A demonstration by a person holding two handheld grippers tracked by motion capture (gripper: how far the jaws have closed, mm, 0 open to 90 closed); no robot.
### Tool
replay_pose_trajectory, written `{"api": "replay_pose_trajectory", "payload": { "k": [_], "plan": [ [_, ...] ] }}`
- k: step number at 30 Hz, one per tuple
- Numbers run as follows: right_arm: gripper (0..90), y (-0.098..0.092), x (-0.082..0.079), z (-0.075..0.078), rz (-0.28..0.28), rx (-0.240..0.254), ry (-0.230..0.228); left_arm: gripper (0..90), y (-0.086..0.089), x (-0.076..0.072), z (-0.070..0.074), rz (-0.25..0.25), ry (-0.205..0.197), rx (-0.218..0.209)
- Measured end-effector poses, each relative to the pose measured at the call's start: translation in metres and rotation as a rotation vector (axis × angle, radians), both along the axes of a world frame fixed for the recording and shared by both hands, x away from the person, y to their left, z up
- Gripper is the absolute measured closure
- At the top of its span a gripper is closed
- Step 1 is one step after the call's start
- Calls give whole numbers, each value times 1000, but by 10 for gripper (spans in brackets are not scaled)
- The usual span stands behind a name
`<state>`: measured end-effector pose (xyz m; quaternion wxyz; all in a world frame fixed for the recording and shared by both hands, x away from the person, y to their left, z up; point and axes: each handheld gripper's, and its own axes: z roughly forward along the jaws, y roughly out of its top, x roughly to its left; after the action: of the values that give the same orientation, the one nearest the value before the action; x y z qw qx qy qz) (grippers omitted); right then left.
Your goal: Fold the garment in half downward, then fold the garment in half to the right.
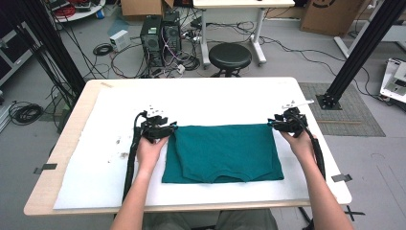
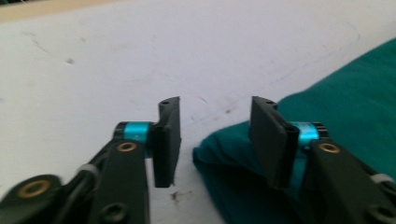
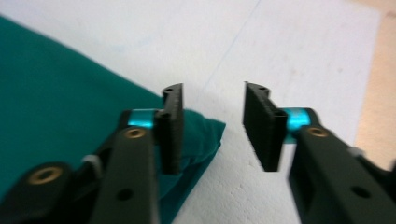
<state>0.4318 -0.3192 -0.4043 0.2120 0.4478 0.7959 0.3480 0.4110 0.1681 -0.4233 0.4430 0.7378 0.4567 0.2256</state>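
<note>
Releasing the far fold cleanly is the step in hand, by my reading: the teal T-shirt (image 1: 222, 153) lies folded on the white sheet (image 1: 95, 163) that covers the bench (image 1: 62, 143), and both far corners have to stay flat as the hands draw off. The left gripper (image 1: 165, 128) stands with its jaws spread, the left far corner (image 2: 219, 154) lying between them but unpinched; the right gripper (image 1: 276, 123) is likewise spread, its corner (image 3: 205, 133) just under the inner jaw. Lifting each gripper straight away from the cloth, without dragging a pad across it, should keep the 2 corners square. The shirt's long axis runs left to right across the bench, with the neckline (image 1: 229, 178) on the edge nearest the person.
</note>
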Motion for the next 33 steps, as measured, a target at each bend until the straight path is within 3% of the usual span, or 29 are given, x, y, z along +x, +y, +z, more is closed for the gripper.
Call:
{"api": "replay_pose_trajectory", "payload": {
  "k": [2, 5, 9, 17, 22, 24, 28, 30, 33],
  "plan": [
    [457, -4, -7, 8, -20, 38, -33, 414, 5, -6, 8, 3, -23, -15],
    [422, -9, -22, 20, -66, 90, -98, 345, 10, -19, 21, -5, -62, -4],
    [373, -15, -42, 33, -71, 155, -170, 332, 17, -41, 35, -52, -122, -29],
    [273, -25, -60, 45, -10, 244, -205, 309, 32, -72, 43, -169, -184, -70],
    [216, -32, -63, 51, -33, 296, -237, 311, 40, -81, 44, -196, -186, -62],
    [219, -32, -62, 51, -26, 284, -244, 313, 43, -85, 43, -192, -209, -55],
    [271, -29, -62, 51, -16, 253, -237, 313, 49, -93, 39, -171, -235, -81],
    [273, -28, -63, 51, -10, 238, -257, 312, 51, -97, 38, -180, -239, -99],
    [273, -28, -61, 52, -3, 227, -297, 311, 51, -103, 36, -211, -206, -129]
  ]
}}
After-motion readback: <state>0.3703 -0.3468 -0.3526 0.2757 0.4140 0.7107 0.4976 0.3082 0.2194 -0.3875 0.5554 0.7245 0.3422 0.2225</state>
